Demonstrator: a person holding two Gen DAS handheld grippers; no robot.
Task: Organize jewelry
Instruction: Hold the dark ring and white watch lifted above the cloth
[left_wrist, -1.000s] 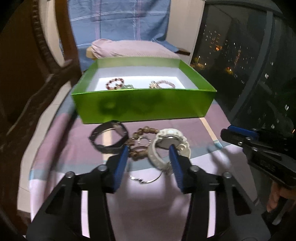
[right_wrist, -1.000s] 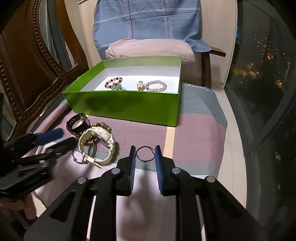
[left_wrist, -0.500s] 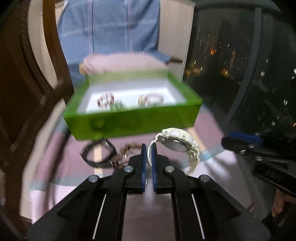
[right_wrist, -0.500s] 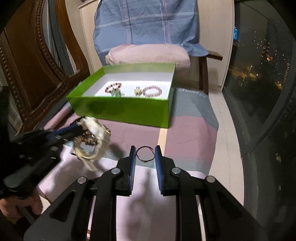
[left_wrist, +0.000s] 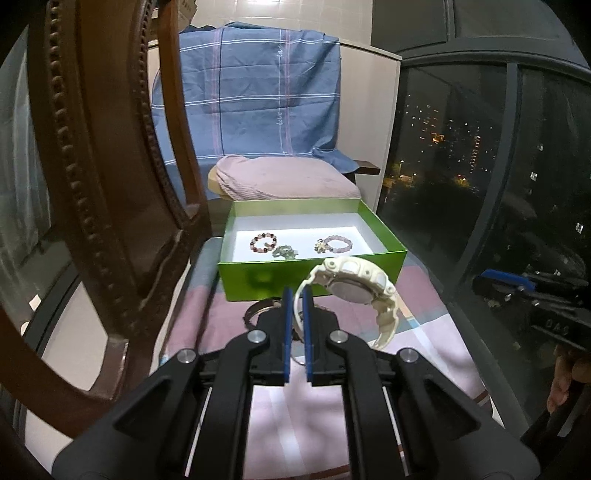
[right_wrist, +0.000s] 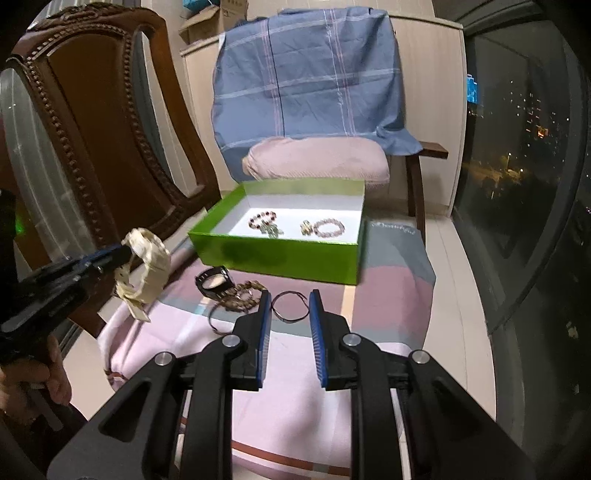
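Left gripper (left_wrist: 297, 295) clamps the white watch (left_wrist: 354, 282) strap, lifted off the bed. Right gripper (right_wrist: 290, 299) jaws pinch the thin bangle (right_wrist: 290, 306) near the green box (right_wrist: 280, 254)

A cream watch (left_wrist: 351, 284) hangs off the cloth, its strap pinched. A thin dark ring bangle (right_wrist: 290, 306) is held upright. A black watch (right_wrist: 215, 282) and brown beads (right_wrist: 242, 295) lie before the open green box (right_wrist: 277, 258), which holds beaded bracelets (right_wrist: 328, 227).

A home: carved wooden chair (right_wrist: 110, 122), cushioned armchair (right_wrist: 317, 162), night-time city window (right_wrist: 517, 140).
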